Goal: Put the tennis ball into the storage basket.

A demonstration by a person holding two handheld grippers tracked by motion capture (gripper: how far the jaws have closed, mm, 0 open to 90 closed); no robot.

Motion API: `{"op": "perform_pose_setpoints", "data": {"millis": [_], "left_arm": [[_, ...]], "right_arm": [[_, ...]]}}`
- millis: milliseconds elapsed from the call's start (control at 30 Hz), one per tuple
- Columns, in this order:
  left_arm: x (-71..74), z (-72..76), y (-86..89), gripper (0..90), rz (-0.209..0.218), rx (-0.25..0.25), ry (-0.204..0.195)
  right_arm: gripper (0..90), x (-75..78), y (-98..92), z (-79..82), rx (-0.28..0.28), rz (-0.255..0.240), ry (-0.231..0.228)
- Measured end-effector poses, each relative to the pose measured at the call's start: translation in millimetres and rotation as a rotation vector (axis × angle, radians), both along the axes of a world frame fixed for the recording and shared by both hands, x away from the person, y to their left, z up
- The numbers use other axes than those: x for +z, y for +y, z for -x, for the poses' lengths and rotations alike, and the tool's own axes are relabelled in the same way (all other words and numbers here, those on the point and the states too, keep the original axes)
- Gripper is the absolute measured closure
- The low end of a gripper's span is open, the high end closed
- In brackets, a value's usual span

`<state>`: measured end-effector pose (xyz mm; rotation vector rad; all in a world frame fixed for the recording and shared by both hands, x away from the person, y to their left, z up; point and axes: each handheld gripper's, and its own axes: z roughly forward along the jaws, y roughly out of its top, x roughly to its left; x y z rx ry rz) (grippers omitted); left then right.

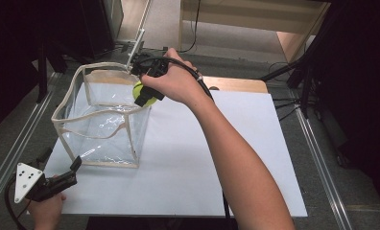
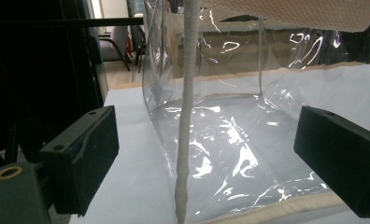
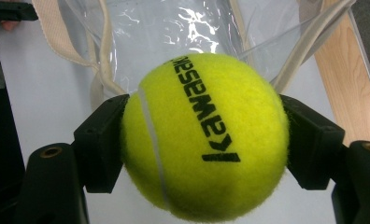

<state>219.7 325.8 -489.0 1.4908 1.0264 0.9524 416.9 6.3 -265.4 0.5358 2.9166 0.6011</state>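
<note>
Fingers of right gripper [image 3: 204, 140] clamped on fuzzy yellow-green tennis ball [image 3: 204, 137], held over rim of clear soft-plastic tote bag w/ beige fabric trim [image 1: 101, 127] on white table [image 1: 188, 167].
Ball judged light, springy, felt grippy; best taken across its widest part, as held now, pads on opp. sides. Bag judged floppy, slippery film; stiffer trim is the place to be gripped. Left gripper [image 1: 77, 165] fingers wide apart, nothing held, just beside bag's near corner.
</note>
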Motion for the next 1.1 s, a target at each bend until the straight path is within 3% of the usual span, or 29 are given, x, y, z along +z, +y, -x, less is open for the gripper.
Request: {"op": "perform_pose_setpoints", "data": {"millis": [400,833,967,1100], "left_arm": [[-0.1,-0.1,0.2,6.9,0.000,-0.002,-0.001],[0.0,-0.1,0.0,6.9,-0.008,-0.003,-0.002],[-0.1,-0.3,-0.1,6.9,-0.005,-0.005,-0.004],[-0.3,-0.2,-0.9,6.9,-0.007,-0.004,-0.005]], "right_arm": [[23.7,0.9,16.5,-6.4,0.012,0.005,-0.007],[23.6,-15.4,35.3,-13.8,0.031,0.016,-0.006],[23.6,-21.8,37.6,-16.0,0.033,0.021,-0.029],[23.3,-26.9,38.7,-17.9,0.035,0.039,-0.015]]}}
